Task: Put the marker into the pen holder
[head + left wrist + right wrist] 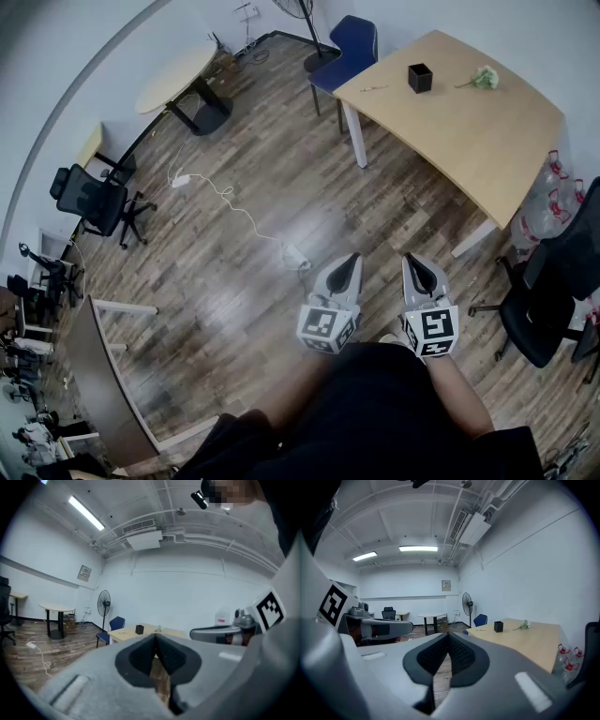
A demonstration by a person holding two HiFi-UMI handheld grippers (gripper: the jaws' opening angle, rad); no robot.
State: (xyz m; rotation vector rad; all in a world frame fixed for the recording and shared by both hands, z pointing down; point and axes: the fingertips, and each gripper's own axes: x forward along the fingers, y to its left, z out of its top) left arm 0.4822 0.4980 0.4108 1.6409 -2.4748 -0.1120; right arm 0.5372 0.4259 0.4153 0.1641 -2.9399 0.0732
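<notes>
At the far left of the head view stands a black office chair, and beyond it a round table. A white cable trails across the wooden floor towards us.

Low in the middle we hold the left gripper over the floor. Its own view shows its jaws shut tip to tip with nothing between them. The cube at its back bears a black-and-white square pattern and no letters. Just beside it is the right gripper, which has the same kind of patterned cube. Its jaws also meet at the tips and hold nothing.

Well ahead of both grippers a blue chair stands at the corner of the wooden table. A thin stick lies on the table near that corner. It may be the marker, but it is too small for us to be sure. To its right, apart from it, the black pen holder stands upright, and further right lies a pale flower.

In the left gripper view a standing fan is left of the table, and a wall sign is too small to read. At the far right of the head view, bottles with red labels we cannot read sit beside a black chair.
</notes>
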